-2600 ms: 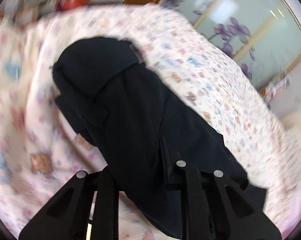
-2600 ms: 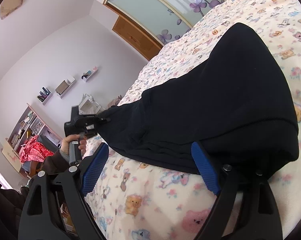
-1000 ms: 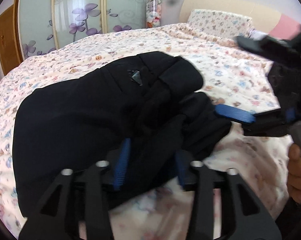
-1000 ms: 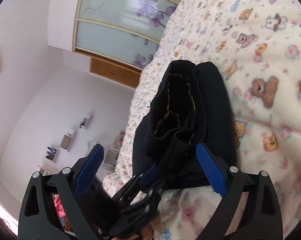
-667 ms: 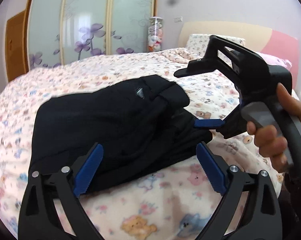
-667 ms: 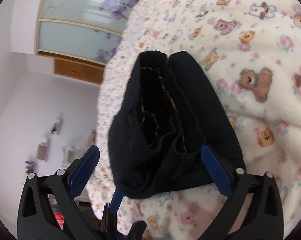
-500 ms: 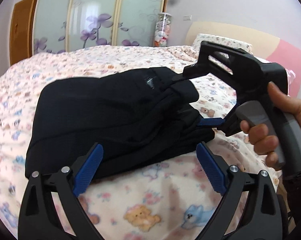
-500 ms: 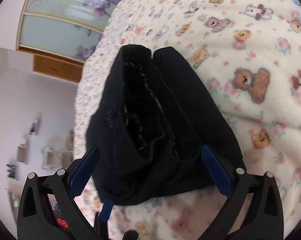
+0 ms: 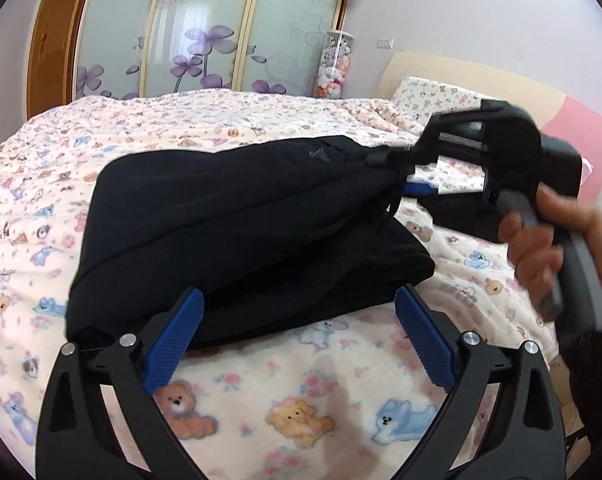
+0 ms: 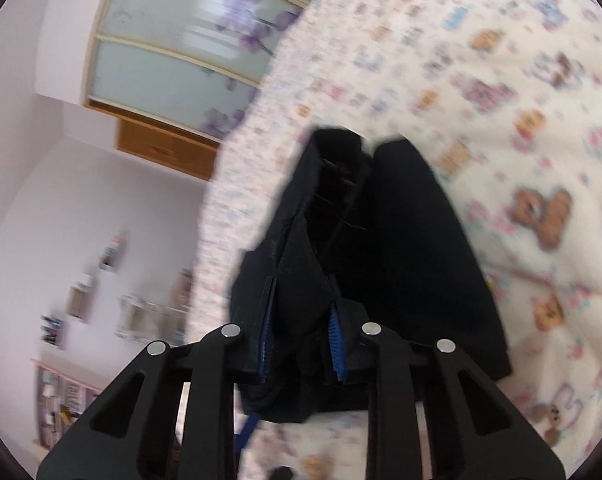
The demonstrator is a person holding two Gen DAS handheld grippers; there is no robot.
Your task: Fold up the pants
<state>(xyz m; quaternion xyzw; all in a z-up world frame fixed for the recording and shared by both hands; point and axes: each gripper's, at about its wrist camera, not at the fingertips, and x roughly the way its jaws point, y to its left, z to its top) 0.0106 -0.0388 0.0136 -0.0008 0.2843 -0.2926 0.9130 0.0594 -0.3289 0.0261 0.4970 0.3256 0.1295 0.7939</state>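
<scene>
The black pants (image 9: 237, 232) lie folded in a thick bundle on the bear-print bedspread (image 9: 293, 400). My left gripper (image 9: 297, 336) is open and empty, just in front of the bundle's near edge. My right gripper (image 10: 299, 340) is shut on the top layers of the pants (image 10: 381, 248) at their waist end and lifts them a little. In the left wrist view the right gripper (image 9: 405, 176) shows at the right, held by a hand (image 9: 549, 236), pinching the upper right corner of the pants.
Sliding wardrobe doors with purple flowers (image 9: 205, 36) stand behind the bed. A headboard and pillow (image 9: 433, 92) are at the back right. Wall shelves (image 10: 81, 288) and a wooden door (image 10: 161, 148) show in the right wrist view.
My left gripper let go of the pants and drew back, open. My right gripper closed on the waist end and raised the top layers.
</scene>
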